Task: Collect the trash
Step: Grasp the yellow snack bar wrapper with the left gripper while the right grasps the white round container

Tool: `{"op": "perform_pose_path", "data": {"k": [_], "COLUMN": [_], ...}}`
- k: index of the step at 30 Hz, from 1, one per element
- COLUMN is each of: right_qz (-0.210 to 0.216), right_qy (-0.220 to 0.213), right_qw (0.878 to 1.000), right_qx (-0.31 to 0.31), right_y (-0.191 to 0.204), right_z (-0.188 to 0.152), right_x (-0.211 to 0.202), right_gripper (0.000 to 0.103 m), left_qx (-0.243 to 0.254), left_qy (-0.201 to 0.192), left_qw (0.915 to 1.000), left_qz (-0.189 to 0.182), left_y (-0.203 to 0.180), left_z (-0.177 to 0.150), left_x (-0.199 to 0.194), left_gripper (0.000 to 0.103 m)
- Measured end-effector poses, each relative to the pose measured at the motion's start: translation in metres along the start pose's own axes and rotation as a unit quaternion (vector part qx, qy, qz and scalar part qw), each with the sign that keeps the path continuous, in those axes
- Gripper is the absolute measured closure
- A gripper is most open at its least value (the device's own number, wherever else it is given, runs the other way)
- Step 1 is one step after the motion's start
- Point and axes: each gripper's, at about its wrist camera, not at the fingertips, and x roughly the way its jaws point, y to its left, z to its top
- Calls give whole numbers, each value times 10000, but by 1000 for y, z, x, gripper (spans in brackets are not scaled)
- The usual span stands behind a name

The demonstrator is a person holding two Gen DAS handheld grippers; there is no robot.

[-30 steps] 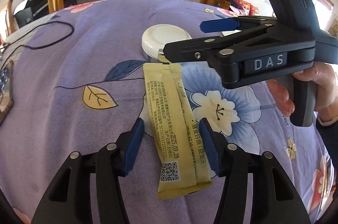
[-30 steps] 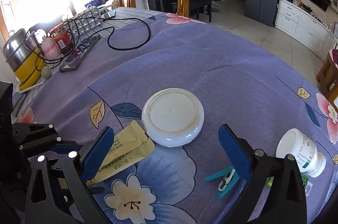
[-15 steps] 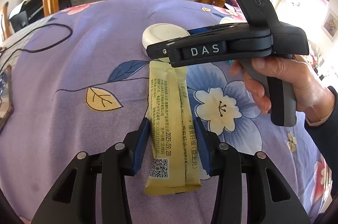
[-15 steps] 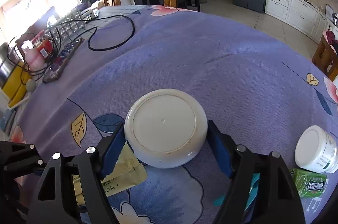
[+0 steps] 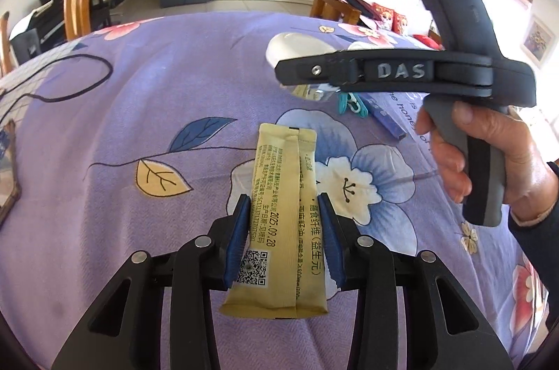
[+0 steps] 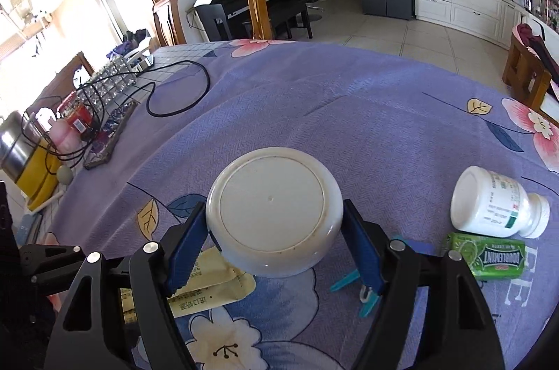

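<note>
**K:** Since the earlier frame both sets of jaws have narrowed. Left gripper [image 5: 284, 242] now clamps the yellow sachets [image 5: 284, 219] at mid-length; a second ago it straddled them with gaps either side.

**R:** Right side?

**K:** Right gripper [image 6: 272, 239] pinches the white upturned bowl [image 6: 274, 214] by its rim, blue pads [image 6: 183, 246] touching both sides. Bowl sits centre frame, lower edge overlapping the sachets' far end.

**R:** Other trash?

**K:** White pill bottle [image 6: 496, 204] on its side, right of frame, with a green Doublemint gum pack [image 6: 487, 254] just below it. Teal clothespin [image 6: 351, 279] under the right finger. All on the purple floral tablecloth [image 6: 349, 111].

**R:** Hand?

**K:** Person's hand [image 5: 489, 153] wraps the right gripper's handle, right edge of the left wrist view.
</note>
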Motion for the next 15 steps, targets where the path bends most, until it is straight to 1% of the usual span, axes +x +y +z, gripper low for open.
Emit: {"op": "perform_pose_path", "data": {"k": [5, 8, 10, 12, 15], "right_qz": [32, -20, -95, -167, -258], "right_qy": [-327, -524, -640, -752, -929], "right_qw": [9993, 9985, 9978, 9969, 9949], "right_qx": [162, 161, 165, 186, 309], "right_y": [2, 6, 9, 9, 8], "right_z": [-5, -17, -28, -42, -68], "right_x": [-55, -96, -125, -155, -202], "right_gripper": [29, 29, 29, 29, 29], "left_qx": [101, 117, 197, 192, 430], "left_qy": [-24, 87, 4, -96, -300], "left_qw": [9999, 9999, 9998, 9997, 9986], "left_qz": [39, 18, 22, -97, -31], "left_y": [-4, -8, -11, -15, -27], "left_z": [-1, -5, -6, -5, -5], "left_x": [0, 6, 7, 5, -1], "left_gripper": [64, 64, 65, 66, 69]}}
